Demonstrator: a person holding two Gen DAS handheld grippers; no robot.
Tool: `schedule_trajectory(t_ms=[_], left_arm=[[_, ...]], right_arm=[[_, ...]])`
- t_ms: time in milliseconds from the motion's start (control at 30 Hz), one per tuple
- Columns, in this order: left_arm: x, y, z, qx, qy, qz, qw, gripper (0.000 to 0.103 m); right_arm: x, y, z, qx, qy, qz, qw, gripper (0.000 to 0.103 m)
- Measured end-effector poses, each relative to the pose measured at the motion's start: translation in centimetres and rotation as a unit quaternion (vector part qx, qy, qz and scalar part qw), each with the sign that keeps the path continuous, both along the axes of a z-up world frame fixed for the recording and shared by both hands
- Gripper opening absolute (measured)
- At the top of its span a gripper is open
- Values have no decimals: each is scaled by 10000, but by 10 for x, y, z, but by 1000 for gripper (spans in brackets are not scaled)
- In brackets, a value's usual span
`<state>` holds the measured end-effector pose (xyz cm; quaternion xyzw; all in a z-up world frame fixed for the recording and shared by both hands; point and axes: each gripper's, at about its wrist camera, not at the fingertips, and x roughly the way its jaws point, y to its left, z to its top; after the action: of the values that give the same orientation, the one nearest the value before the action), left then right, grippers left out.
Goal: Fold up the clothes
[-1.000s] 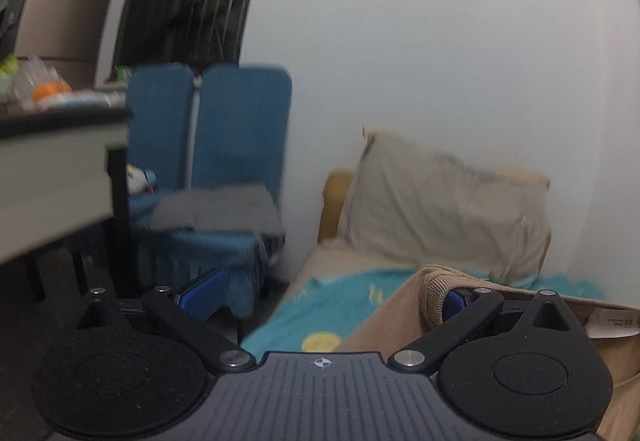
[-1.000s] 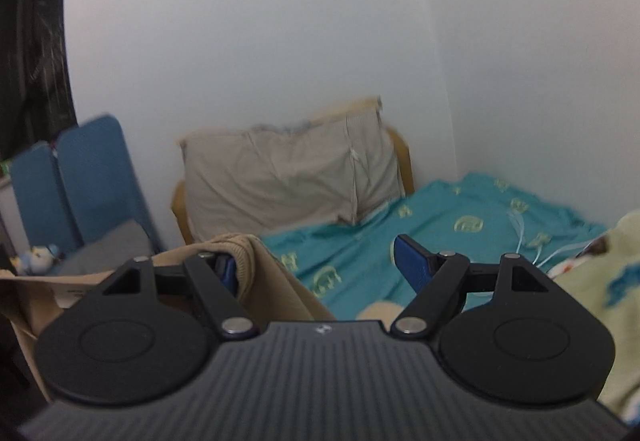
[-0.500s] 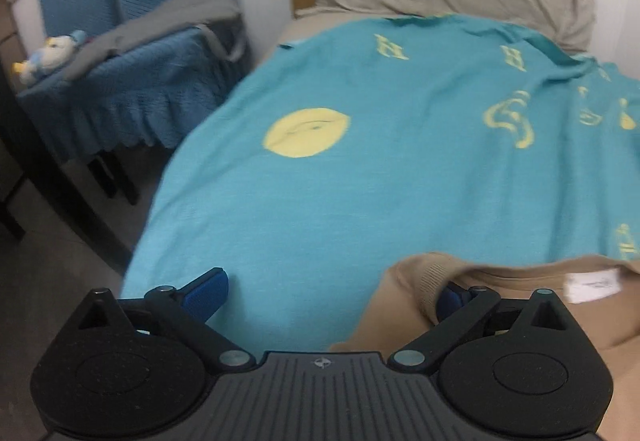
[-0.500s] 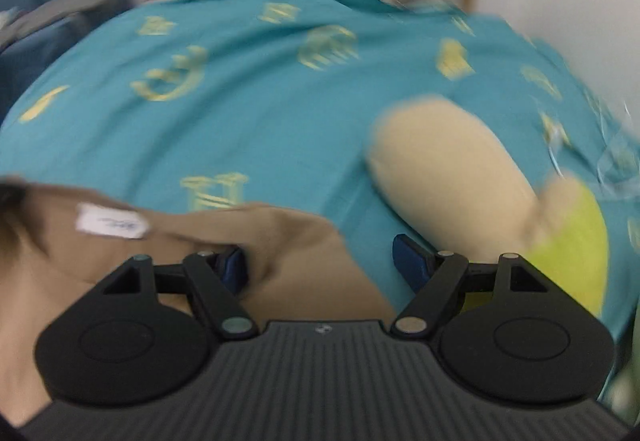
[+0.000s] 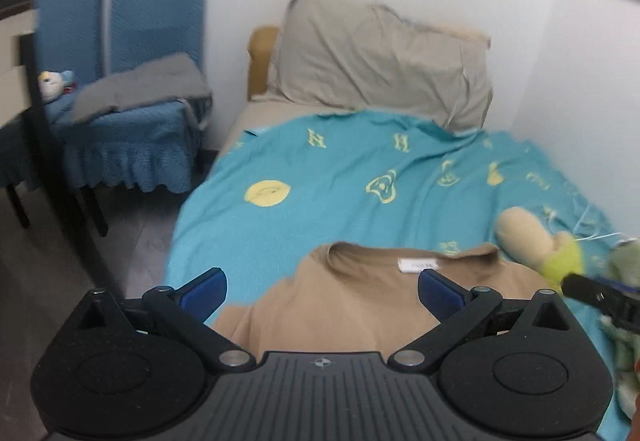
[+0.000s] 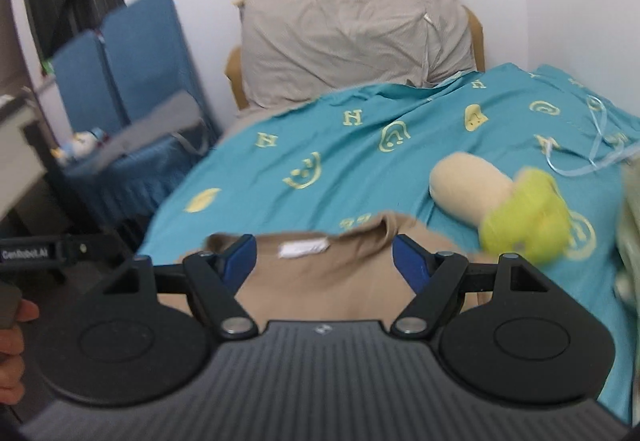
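Tan shirt lies spread on bed, collar far. Left hand-held gripper and right hand-held gripper both wide apart, holding nothing. Judgement: pinch edges squarely, fold evenly.

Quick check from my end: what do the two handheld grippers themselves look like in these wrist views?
Both match: the left gripper and right gripper have black ribbed bodies, two round black discs, silver pivot pins and blue finger pads. A white-lettered label, partly legible, runs along the left gripper's side in the right wrist view. No cables or sleeves visible.
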<state>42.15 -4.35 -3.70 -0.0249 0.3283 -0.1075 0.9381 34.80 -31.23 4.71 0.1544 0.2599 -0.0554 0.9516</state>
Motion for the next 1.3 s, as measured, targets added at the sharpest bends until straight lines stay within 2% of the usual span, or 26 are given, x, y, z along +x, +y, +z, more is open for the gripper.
schedule_trajectory(t_ms=[133,267,400,467,500,533,667,733,833,1000,1067,1200,1233,1300], left_arm=[[-88,29,23,-181,-333,210,9991,103],[-157,56,23,-415,-426,371,9975,103],[-198,79,12,-813,-238,535,9950,103],[-203,88,8,-970,-157,576,9935,102],[-203,92,5,-1033,-135,602,9927,102],[-194,95,1,-1058,-119,642,9922,102],[-154,105,-17,-1142,-60,807,9902,101],[-133,109,-26,-1183,-31,890,9890,98],[-103,117,-40,-1246,14,1014,9870,90],[-20,108,-71,-820,13,828,9932,84],[12,106,-82,-772,34,691,9946,82],[70,95,-105,-298,151,441,9985,73],[80,94,-112,-253,224,452,9984,68],[98,94,-124,-186,378,491,9979,65]], right_arm=[[-81,16,13,171,-283,-30,9995,77],[-145,25,30,369,-333,-138,9987,77],[-190,29,39,658,-500,-136,9965,77],[-199,30,37,621,-499,-159,9967,70],[-201,30,35,607,-503,-172,9967,70],[-202,30,33,598,-504,-188,9968,69],[-195,29,24,549,-472,-167,9972,30],[-193,28,19,602,-451,-162,9970,20],[-184,23,8,921,-425,-151,9947,18],[-155,13,-12,1175,-305,-226,9923,17],[-142,9,-20,1305,-232,-268,9908,17],[-121,-1,-41,1571,-71,-469,9864,18],[-117,-5,-46,1667,-33,-542,9845,18],[-110,-11,-56,1886,36,-603,9802,18]])
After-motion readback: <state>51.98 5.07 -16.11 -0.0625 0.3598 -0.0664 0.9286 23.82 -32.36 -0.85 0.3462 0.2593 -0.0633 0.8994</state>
